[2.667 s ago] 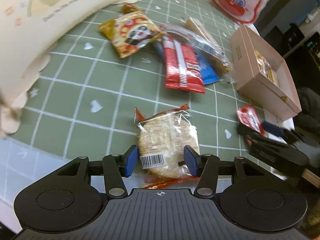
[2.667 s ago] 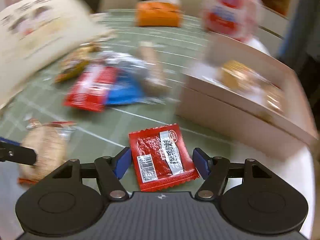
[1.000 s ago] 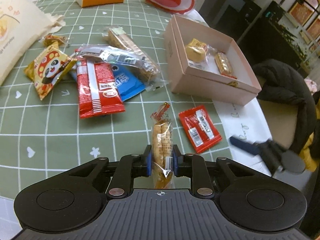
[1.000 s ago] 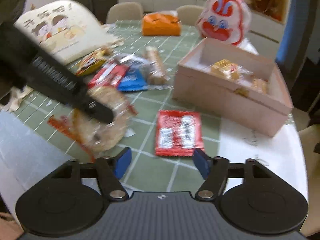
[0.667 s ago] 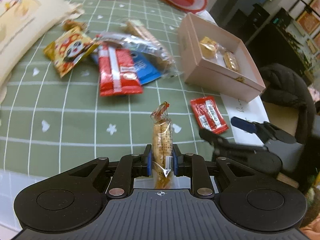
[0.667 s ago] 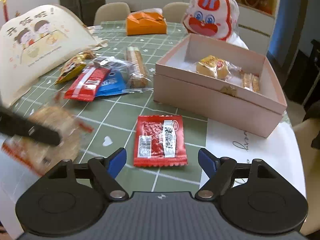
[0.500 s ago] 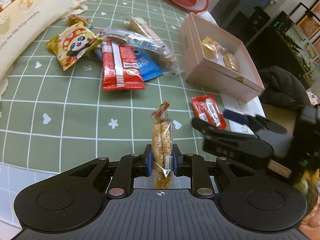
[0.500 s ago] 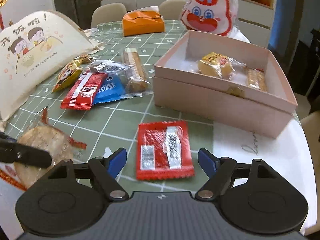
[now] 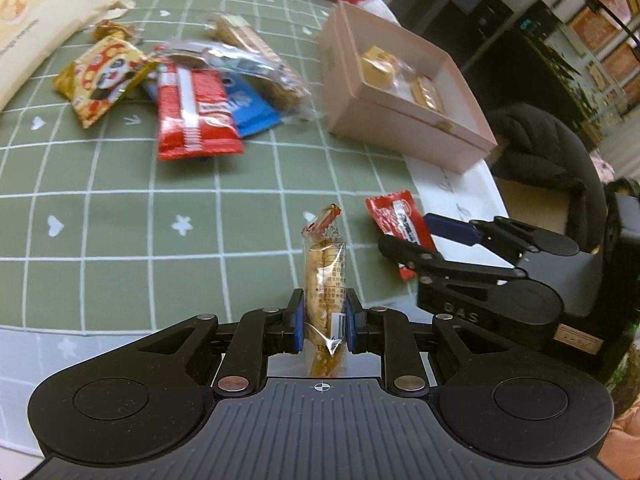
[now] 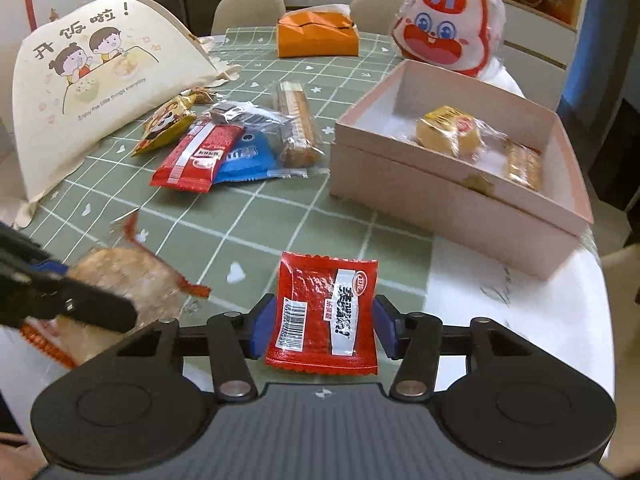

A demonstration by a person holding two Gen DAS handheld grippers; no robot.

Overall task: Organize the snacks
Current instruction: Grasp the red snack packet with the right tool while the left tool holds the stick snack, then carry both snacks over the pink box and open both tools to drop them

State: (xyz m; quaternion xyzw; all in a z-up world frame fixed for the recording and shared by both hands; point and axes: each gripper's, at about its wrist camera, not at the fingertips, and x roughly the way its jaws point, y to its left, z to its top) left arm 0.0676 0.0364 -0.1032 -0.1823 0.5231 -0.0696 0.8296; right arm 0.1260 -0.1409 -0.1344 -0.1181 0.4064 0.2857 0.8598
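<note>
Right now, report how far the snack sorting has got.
Done: two wrapped snacks lie in the pink box. In hand: the left gripper clamps a rice cracker pack; the right gripper's jaws have just been closing around the small red packet, flat on the table. Left: the snack pile beside the box.

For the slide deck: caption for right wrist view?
Right gripper closing around red sachet lying on the tablecloth, pink box beyond.

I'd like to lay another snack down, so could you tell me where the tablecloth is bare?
Bare green checked tablecloth lies between the long red wrapper, the pink cardboard box and the small red sachet. It is crowded around the overlapping snack pile beside the cream printed bag.
</note>
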